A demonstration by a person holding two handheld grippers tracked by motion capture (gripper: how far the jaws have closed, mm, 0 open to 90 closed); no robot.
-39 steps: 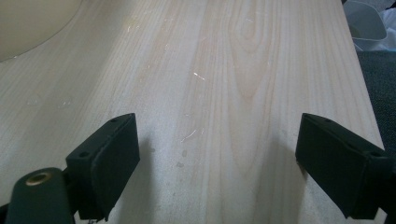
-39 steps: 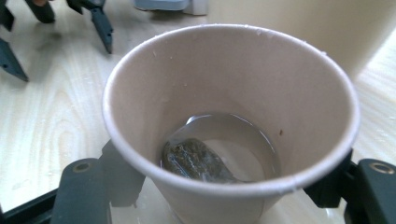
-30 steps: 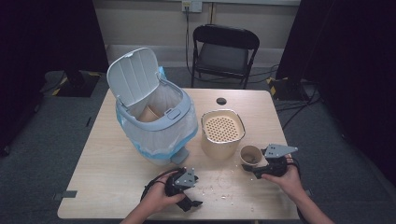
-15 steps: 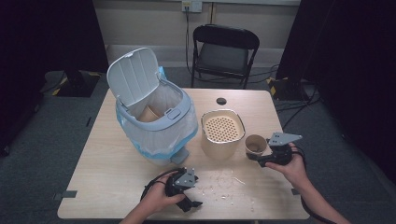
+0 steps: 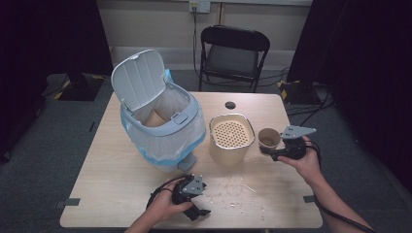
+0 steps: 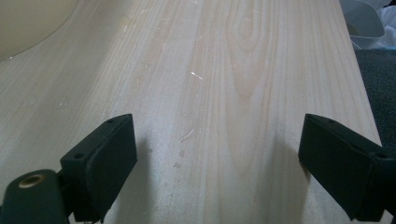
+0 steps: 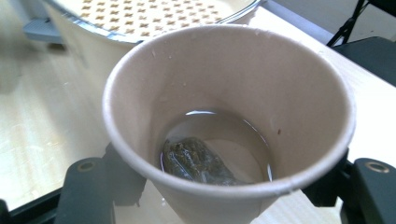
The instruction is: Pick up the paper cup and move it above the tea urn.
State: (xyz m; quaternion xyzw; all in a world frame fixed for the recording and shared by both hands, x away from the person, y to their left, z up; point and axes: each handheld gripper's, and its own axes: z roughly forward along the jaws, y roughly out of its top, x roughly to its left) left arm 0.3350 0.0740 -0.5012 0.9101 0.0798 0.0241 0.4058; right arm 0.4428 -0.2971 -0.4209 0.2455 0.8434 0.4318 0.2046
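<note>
Risk of a spill: cup (image 7: 229, 126) pinched between jaws of right gripper (image 5: 273, 154), thin wall easily crushed, liquid ready to slop onto the table (image 5: 121, 189) with any tilt. Held upright near the right edge, just beside the strainer pot (image 5: 231, 138). Brown paper, shallow clear liquid, one dark soggy tea bag (image 7: 196, 161) at the bottom. Left gripper (image 5: 201, 211) spread wide, empty, resting by the near edge.

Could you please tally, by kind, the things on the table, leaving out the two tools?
Trash bins: 1
Strainer containers: 1
Paper cups: 2, one in the right tool, one inside the bin
Small black discs: 1
Total: 5
</note>
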